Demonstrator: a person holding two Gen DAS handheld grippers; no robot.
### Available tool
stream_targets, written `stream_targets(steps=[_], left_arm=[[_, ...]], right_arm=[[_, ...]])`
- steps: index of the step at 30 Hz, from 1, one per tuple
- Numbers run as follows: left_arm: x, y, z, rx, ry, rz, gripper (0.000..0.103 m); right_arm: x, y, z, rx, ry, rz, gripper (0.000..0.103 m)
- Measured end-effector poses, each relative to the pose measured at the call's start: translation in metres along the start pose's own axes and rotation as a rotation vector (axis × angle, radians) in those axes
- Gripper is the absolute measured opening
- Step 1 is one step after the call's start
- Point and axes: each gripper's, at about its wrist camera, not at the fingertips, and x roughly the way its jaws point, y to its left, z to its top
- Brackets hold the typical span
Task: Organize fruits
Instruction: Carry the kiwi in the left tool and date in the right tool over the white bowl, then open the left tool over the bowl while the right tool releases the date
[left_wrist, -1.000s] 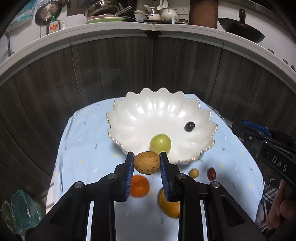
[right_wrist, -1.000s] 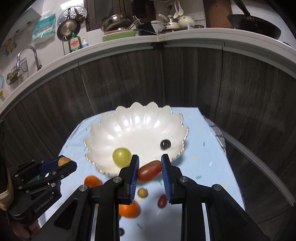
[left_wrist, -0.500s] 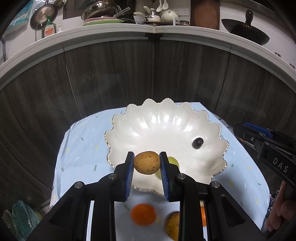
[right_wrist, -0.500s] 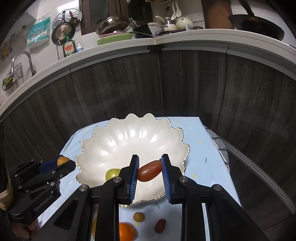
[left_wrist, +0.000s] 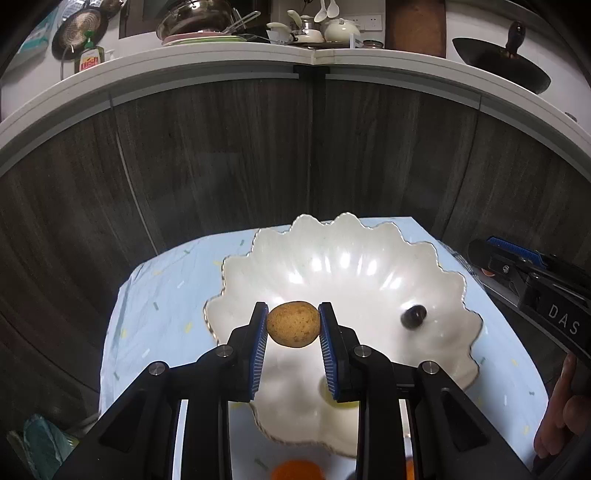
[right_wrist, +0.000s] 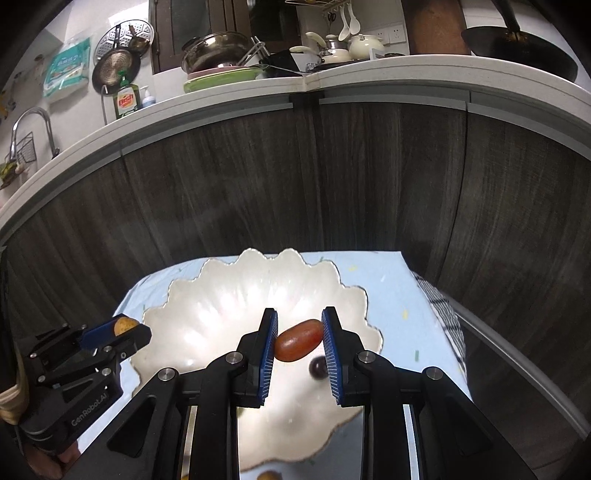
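Over the white bowl (left_wrist: 369, 258), our left gripper (left_wrist: 293, 325) jaws clamp a brown fruit (left_wrist: 293, 324); our right gripper (right_wrist: 300, 339) jaws clamp a red fruit (right_wrist: 298, 339).

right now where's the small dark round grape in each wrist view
Left wrist: the small dark round grape lies in the white scalloped bowl, right of the left gripper.
Right wrist: the grape shows low between the right gripper's fingers.
Shared landmark: the bowl.
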Motion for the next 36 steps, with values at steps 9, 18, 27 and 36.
stream_targets(steps=[9, 18, 27, 36], left_arm=[[0.025, 0.010, 0.007, 0.001, -0.013, 0.018, 0.027], [0.047, 0.019, 0.008, -0.010, -0.011, 0.005, 0.027], [0.068, 0.018, 0.002, -0.007, 0.026, -0.008, 0.028], [0.078, 0.016, -0.007, -0.001, 0.061, -0.009, 0.033]], right_arm=[[0.029, 0.000, 0.012, -0.019, -0.003, -0.010, 0.026], [0.057, 0.002, 0.014, -0.035, 0.008, -0.013, 0.026], [0.081, 0.000, 0.001, -0.041, 0.062, 0.001, 0.026], [0.096, -0.002, -0.007, -0.050, 0.123, 0.012, 0.026]])
